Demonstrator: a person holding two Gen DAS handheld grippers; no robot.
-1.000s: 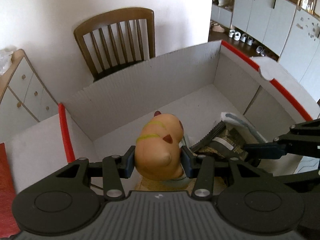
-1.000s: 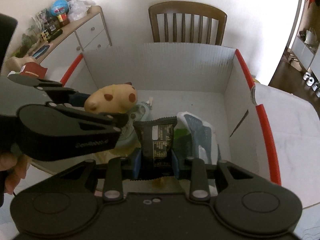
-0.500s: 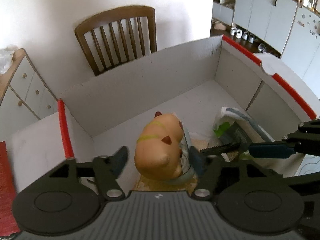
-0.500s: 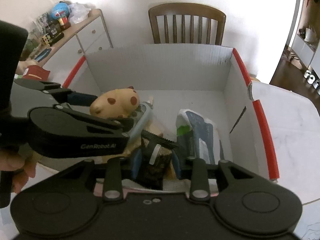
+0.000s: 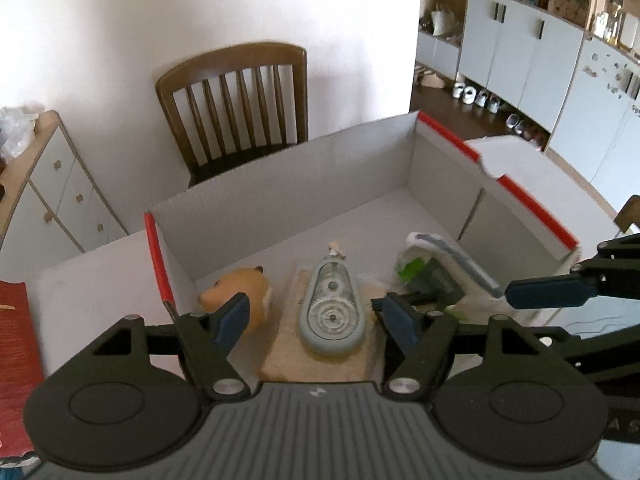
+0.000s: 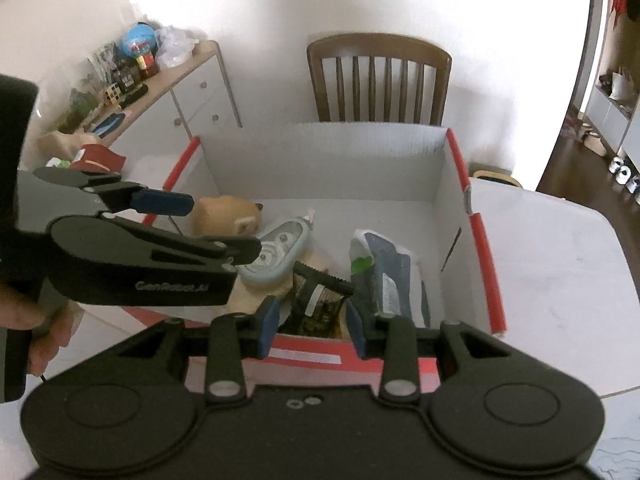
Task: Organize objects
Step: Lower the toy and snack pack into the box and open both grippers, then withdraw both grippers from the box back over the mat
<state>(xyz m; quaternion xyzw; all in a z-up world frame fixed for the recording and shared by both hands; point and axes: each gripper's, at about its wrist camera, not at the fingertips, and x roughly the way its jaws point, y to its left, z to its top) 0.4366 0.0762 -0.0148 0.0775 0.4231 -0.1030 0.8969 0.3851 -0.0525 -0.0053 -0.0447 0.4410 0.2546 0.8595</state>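
Through my left wrist camera, my left gripper stands open and empty above the white box; the hamster toy lies on the box floor beside the correction tape. Through the right one, my right gripper has just eased apart, the dark packet loose between its pads.

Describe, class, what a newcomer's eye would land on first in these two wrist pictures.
The white cardboard box with red edges fills the middle of both views, with a brown wooden chair behind it. Inside, along the near side, sit a tan hamster toy at the left, a grey correction tape dispenser beside it, and a dark snack packet by a white and blue pouch.
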